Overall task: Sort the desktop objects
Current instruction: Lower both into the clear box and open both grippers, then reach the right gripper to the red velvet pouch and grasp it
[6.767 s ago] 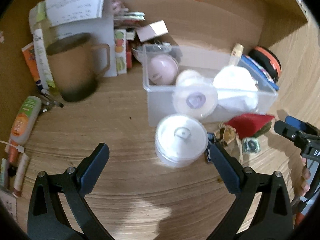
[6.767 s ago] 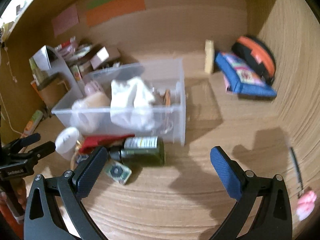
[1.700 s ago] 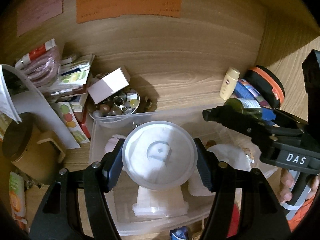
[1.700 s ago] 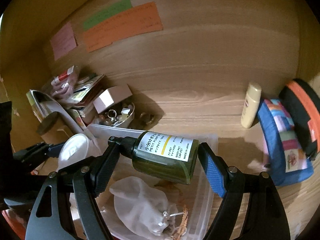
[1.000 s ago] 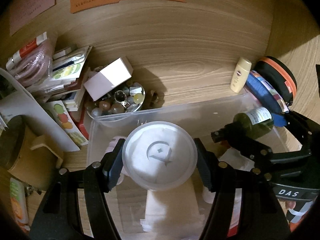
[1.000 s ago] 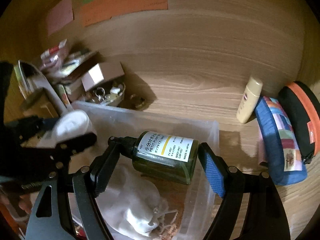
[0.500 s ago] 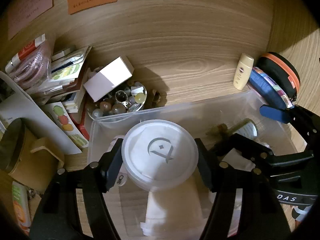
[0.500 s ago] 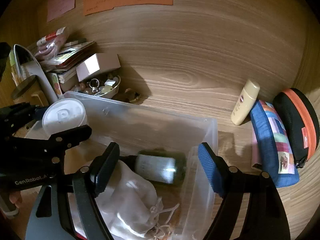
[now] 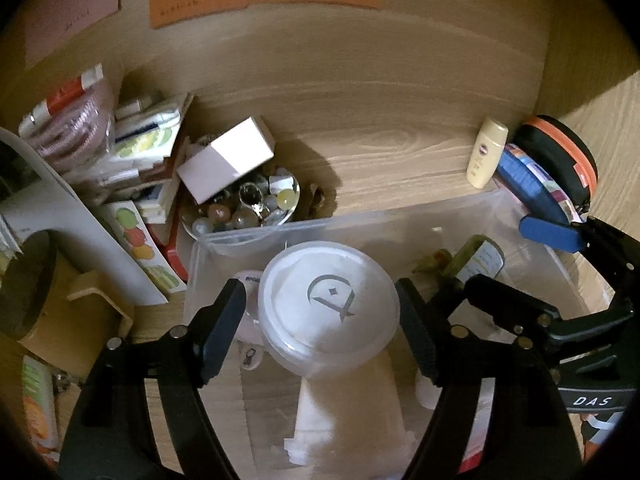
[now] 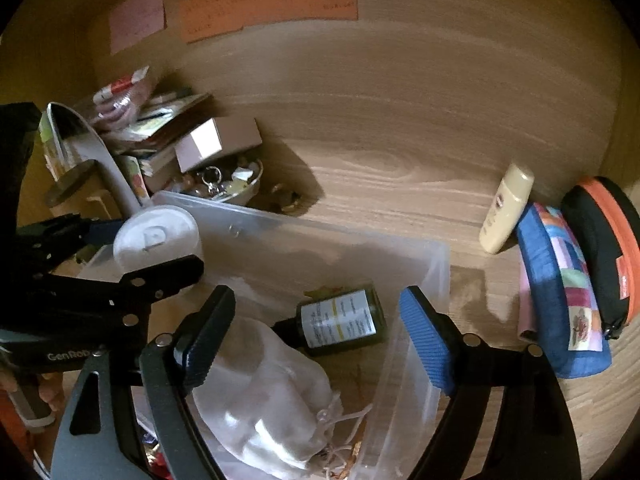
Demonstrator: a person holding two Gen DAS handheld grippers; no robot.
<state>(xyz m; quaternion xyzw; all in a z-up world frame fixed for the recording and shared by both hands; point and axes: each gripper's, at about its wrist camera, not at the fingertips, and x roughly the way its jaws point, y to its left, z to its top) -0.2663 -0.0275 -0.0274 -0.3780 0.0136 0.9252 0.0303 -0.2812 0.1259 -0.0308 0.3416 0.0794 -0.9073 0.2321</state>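
Observation:
A clear plastic bin (image 9: 348, 224) (image 10: 424, 264) stands on the wooden desk. My left gripper (image 9: 322, 312) is over the bin with its jaws set around a round white lidded tub (image 9: 328, 300), which also shows in the right wrist view (image 10: 156, 236). The left finger stands slightly off the tub's side. My right gripper (image 10: 316, 332) is open and empty above the bin. A dark green bottle (image 10: 340, 320) with a white label lies on its side in the bin below it, also visible in the left wrist view (image 9: 476, 260). A white drawstring pouch (image 10: 272, 412) lies in the bin.
A bowl of trinkets (image 9: 248, 204) with a small white box (image 9: 226, 158) sits behind the bin. Packets and booklets (image 9: 132, 148) pile at the left. A cream lotion bottle (image 10: 506, 208), a blue pouch (image 10: 560, 296) and a black-orange case (image 10: 608, 240) stand at the right.
My right gripper opened and dropped the green bottle, which now lies in the bin. My left gripper carried the white tub over the bin and its jaws have loosened slightly.

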